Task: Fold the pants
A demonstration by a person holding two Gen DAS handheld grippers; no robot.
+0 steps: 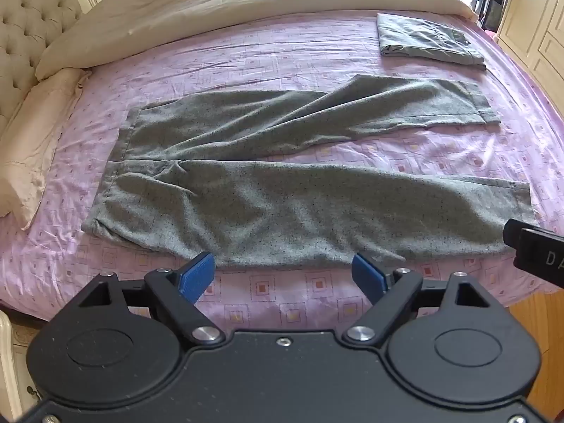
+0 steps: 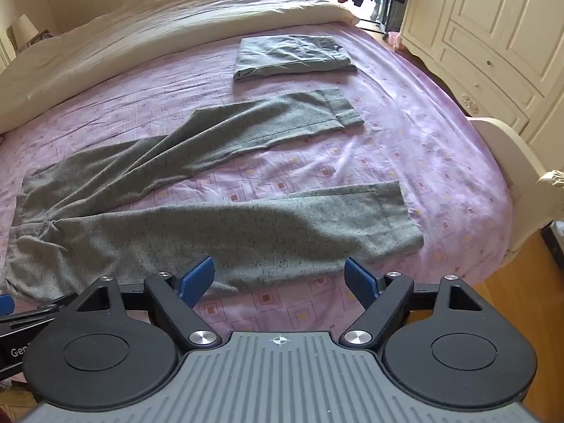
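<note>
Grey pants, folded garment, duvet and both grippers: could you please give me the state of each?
Grey pants: unfolded, spread flat, legs apart.
Folded garment: folded, lying beyond the pants.
Duvet: pushed back.
Left gripper: open, empty.
Right gripper: open, empty.

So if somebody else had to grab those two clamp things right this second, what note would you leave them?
Left gripper: fingers wide open, holding nothing, above the near edge of the grey pants.
Right gripper: also open and empty, over the near leg.
Pants lie spread flat on the purple sheet, waistband toward the pillow, legs splayed apart.
Done: another pair, already folded, lies at the far side.
Left: every fold on this pair; probably bring one leg over the other first.
</note>
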